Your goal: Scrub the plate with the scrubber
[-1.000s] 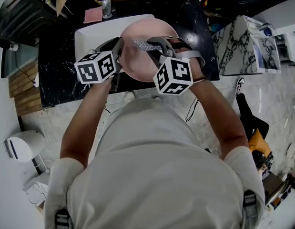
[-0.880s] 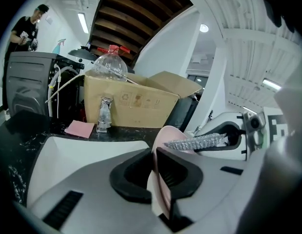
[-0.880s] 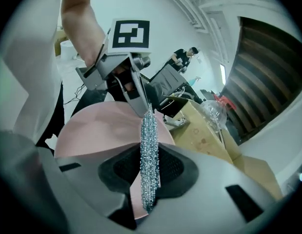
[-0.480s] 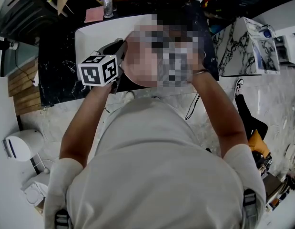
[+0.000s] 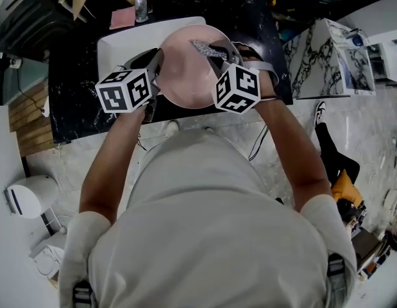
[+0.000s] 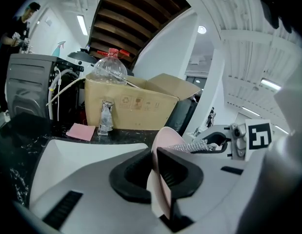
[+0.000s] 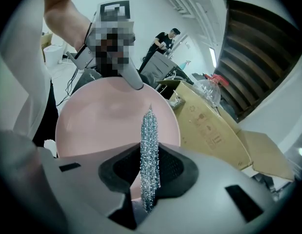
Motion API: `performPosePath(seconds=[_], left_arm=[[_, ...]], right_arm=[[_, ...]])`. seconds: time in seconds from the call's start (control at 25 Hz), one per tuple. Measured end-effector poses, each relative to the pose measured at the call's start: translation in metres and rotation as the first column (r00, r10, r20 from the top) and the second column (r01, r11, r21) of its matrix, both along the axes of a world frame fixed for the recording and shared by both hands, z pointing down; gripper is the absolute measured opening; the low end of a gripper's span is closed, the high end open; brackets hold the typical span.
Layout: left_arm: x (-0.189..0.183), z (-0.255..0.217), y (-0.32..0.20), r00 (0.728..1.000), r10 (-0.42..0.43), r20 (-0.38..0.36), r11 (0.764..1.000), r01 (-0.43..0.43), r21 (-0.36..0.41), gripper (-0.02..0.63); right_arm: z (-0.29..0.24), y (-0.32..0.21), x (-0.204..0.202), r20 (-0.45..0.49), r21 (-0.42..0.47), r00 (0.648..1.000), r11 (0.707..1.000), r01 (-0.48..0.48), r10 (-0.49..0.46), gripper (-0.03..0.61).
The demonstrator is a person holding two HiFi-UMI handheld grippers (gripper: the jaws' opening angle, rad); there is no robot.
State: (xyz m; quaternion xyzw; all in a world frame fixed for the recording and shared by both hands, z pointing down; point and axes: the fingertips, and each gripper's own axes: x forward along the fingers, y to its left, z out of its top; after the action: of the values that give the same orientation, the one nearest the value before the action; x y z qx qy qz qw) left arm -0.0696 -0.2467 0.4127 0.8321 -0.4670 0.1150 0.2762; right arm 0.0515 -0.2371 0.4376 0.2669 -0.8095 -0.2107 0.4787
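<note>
Above sink (image 5: 121,47), plate (image 5: 185,76) in easing left gripper (image 6: 156,156) (scrubber (image 7: 150,126) in right gripper (image 7: 150,155))

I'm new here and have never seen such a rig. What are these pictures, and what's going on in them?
No robot here: a person holds a two-jaw gripper in each hand. One picture looks down from their head; the other two ride on the grippers. The left gripper clamps the rim of the pink plate, its jaws having just eased open slightly. The right gripper pinches a silvery scrubber at the plate's face, over a white sink in a black counter. Behind stand a cardboard box and a plastic bottle.
</note>
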Motion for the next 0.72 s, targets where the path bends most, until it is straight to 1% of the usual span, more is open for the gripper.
performPosePath(seconds=[0.12, 0.28, 0.4, 0.56, 0.72], left_arm=[[-0.005, -0.004, -0.005, 1.0, -0.024, -0.015, 1.0, 0.024, 0.007, 0.034], [-0.01, -0.009, -0.01, 0.998, -0.052, -0.026, 0.998, 0.053, 0.018, 0.035], [-0.013, -0.014, -0.014, 0.997, -0.067, -0.033, 0.997, 0.068, 0.026, 0.037], [-0.014, -0.017, -0.018, 0.995, -0.087, -0.048, 0.995, 0.089, 0.034, 0.038], [-0.012, -0.015, -0.019, 0.996, -0.082, -0.036, 0.996, 0.083, 0.031, 0.038]], right_arm=[[0.005, 0.006, 0.004, 0.021, -0.03, 1.0, 0.999, -0.021, 0.022, 0.077], [0.013, 0.02, 0.005, 0.043, -0.078, 0.999, 0.997, -0.026, 0.03, 0.077], [0.017, 0.033, 0.004, 0.066, -0.114, 0.997, 0.993, -0.023, 0.03, 0.077], [0.021, 0.052, -0.002, 0.121, -0.176, 0.992, 0.984, -0.019, 0.04, 0.077], [0.028, 0.075, -0.013, 0.165, -0.236, 0.986, 0.972, 0.012, 0.028, 0.077]])
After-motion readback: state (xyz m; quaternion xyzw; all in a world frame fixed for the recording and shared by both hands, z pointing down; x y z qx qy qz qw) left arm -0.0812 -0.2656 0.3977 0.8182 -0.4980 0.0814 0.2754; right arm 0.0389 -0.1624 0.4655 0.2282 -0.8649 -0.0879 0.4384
